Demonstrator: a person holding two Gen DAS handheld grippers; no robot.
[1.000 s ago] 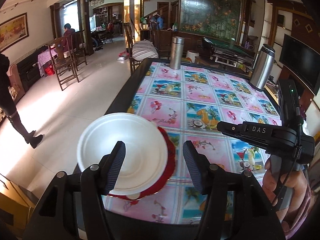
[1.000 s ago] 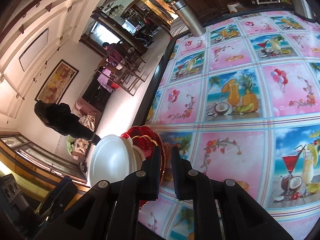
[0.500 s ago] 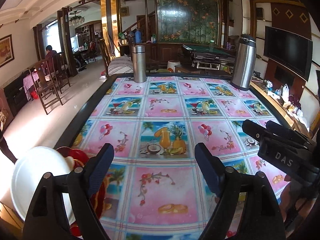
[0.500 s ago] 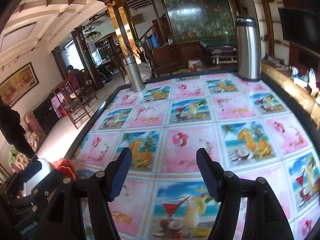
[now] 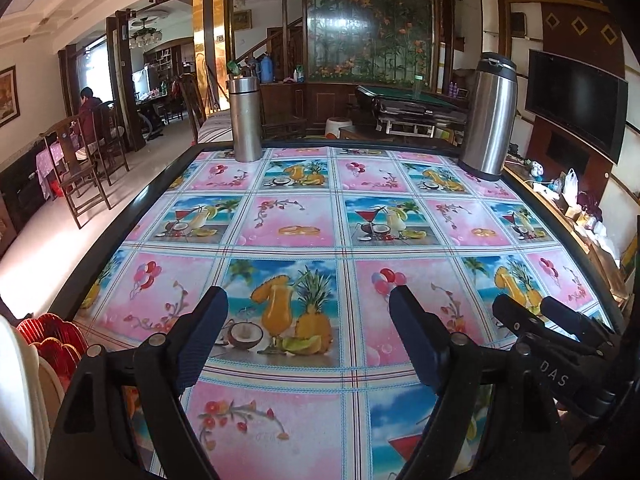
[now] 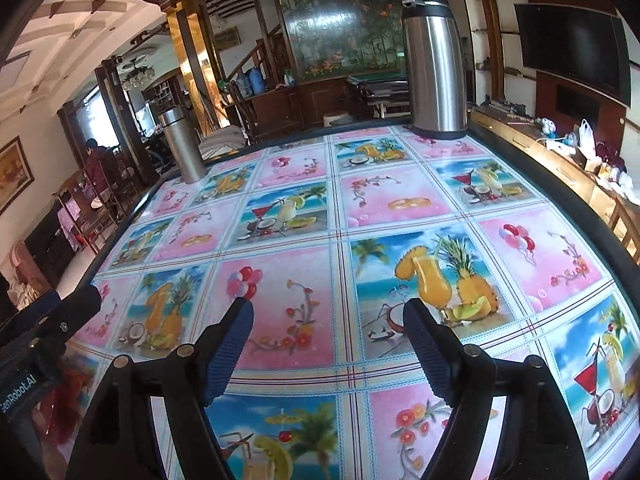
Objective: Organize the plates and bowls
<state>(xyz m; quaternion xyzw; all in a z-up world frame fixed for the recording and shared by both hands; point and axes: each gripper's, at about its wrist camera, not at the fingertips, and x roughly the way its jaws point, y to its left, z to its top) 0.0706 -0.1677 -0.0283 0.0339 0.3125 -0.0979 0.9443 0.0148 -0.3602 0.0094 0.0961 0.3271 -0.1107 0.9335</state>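
Plates: red plates (image 5: pixel 56 344) and a white bowl (image 5: pixel 18 392) stacked at lower left of the left wrist view, on the worktop (image 5: pixel 400 240) edge.
Jaws: left gripper (image 5: pixel 308 340) apart, nothing between; right gripper (image 6: pixel 328 344) has just been opening, nothing between.
Handling: likely light, stiff, slick, possibly brittle; take each by its rim.
Hidden: stack cut off by the frame; count unclear; right view shows only a red blur behind the left gripper.
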